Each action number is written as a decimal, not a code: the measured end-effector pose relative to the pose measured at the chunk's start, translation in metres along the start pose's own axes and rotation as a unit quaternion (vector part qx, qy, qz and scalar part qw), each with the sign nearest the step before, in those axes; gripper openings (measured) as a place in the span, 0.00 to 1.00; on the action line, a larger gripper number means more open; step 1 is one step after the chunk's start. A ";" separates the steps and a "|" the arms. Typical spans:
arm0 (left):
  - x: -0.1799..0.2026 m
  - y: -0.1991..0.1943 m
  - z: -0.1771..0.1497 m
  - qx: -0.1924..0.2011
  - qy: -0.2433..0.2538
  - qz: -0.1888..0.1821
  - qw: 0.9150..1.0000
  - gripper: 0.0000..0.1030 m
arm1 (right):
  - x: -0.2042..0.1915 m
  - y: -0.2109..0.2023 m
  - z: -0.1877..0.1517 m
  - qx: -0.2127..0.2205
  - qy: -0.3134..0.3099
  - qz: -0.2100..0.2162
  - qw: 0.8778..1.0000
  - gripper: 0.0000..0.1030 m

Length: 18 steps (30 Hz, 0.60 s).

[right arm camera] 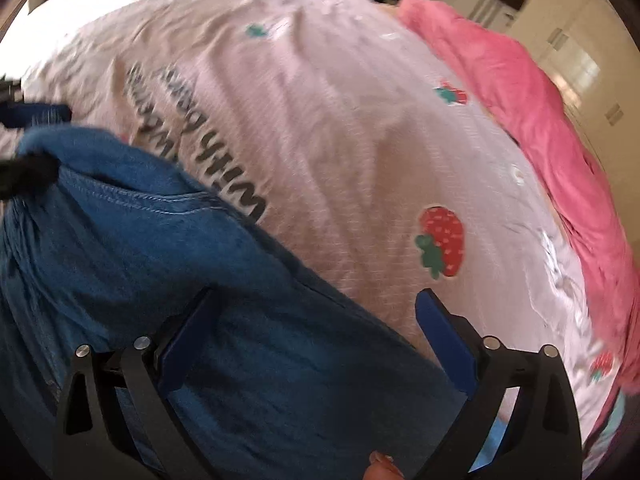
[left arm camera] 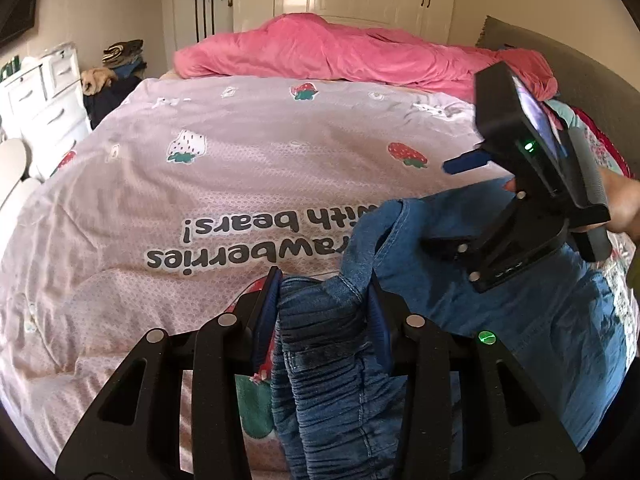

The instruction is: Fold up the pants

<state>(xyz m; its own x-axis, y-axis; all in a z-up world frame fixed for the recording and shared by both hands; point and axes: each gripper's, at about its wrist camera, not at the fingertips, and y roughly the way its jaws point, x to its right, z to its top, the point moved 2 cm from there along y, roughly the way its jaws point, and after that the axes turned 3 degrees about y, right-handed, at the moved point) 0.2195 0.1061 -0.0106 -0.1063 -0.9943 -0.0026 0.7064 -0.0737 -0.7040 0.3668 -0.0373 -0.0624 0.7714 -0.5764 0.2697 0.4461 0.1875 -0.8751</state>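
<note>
Left tool point(left arm camera: 324, 280) clamping bunched jeans point(left arm camera: 332, 380), right tool point(right arm camera: 316, 320) wide – over denim

blue denim pants point(left arm camera: 532, 320), pale pink strawberry-print duvet point(left arm camera: 248, 168), bright pink blanket point(left arm camera: 340, 48)

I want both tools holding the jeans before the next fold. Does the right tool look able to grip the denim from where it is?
Probably yes. The right tool is open, its fingers either side of the jeans, with nothing between them and the cloth. The left tool already grips the bunched waistband.
</note>
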 end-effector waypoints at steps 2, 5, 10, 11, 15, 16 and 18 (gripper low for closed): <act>0.002 0.002 -0.001 -0.001 0.008 0.007 1.000 0.31 | -0.008 -0.001 0.001 -0.001 -0.003 0.027 1.000 0.42; 0.002 0.000 -0.001 0.002 0.008 0.008 1.000 0.31 | -0.021 -0.012 -0.004 0.012 0.000 0.030 0.999 0.16; -0.007 -0.005 -0.005 0.003 -0.011 0.002 1.000 0.31 | -0.025 -0.043 -0.022 0.040 0.059 0.024 0.997 0.06; -0.008 -0.007 -0.006 0.006 -0.015 -0.002 1.000 0.31 | -0.024 -0.056 -0.028 0.053 0.076 0.028 0.995 0.06; -0.005 -0.021 -0.007 0.020 -0.021 -0.015 0.999 0.31 | -0.021 -0.099 -0.048 0.097 0.125 0.032 0.987 0.06; -0.002 -0.028 -0.007 0.024 -0.021 -0.017 0.999 0.31 | -0.022 -0.109 -0.054 0.107 0.134 0.034 0.985 0.06; 0.006 -0.039 -0.009 0.035 -0.013 -0.016 0.999 0.31 | -0.026 -0.130 -0.068 0.125 0.158 0.041 0.979 0.06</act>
<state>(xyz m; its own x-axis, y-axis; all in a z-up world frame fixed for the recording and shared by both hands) 0.1849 0.1039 0.0106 -0.1125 -0.9929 0.0378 0.7505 -0.1098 -0.6516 0.2584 -0.1008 0.0175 0.6487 -0.7604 0.0304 0.5151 0.4093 -0.7531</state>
